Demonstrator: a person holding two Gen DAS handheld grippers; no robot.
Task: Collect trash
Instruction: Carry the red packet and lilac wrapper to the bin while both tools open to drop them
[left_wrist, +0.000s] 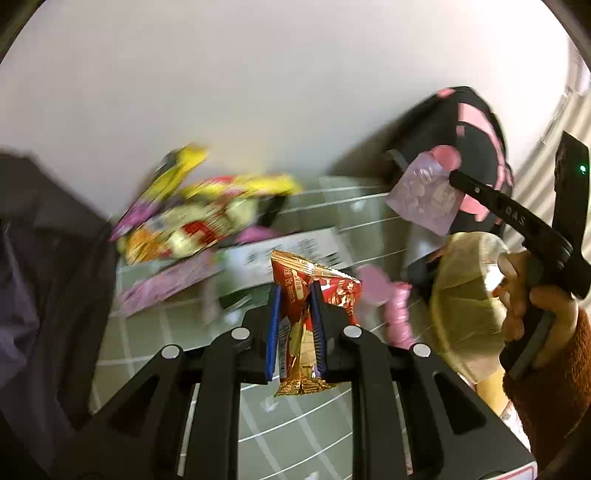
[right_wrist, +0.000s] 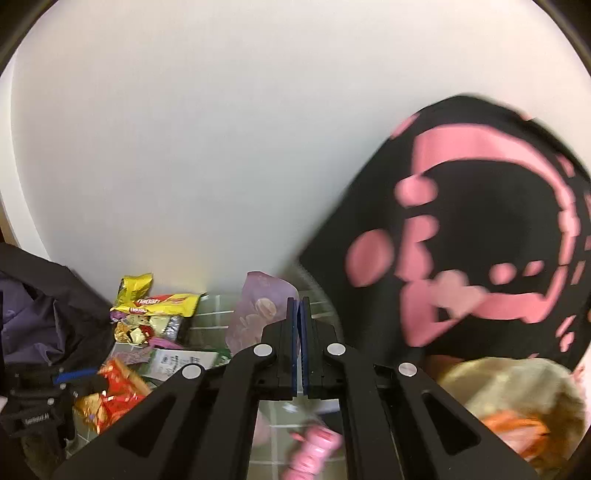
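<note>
Left tool (left_wrist: 295, 295) clamping red wrapper (left_wrist: 314, 291), right tool (right_wrist: 299, 314) pinching lilac wrapper (right_wrist: 255, 310)

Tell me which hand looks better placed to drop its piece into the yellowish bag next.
Right, probably. The right claw pinches the lilac pouch right beside the yellowish bag, whose opening shows just below it. The left claw, shut on the red wrapper, sits farther from it.

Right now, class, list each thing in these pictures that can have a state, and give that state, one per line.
Left gripper: shut on the red wrapper.
Red wrapper: pinched between the pads, lifted off the table.
Right gripper: shut on the purple packet.
Purple packet: held up, clear of the table.
Lined bin: open.
Yellow snack bags: lying on the table.
</note>
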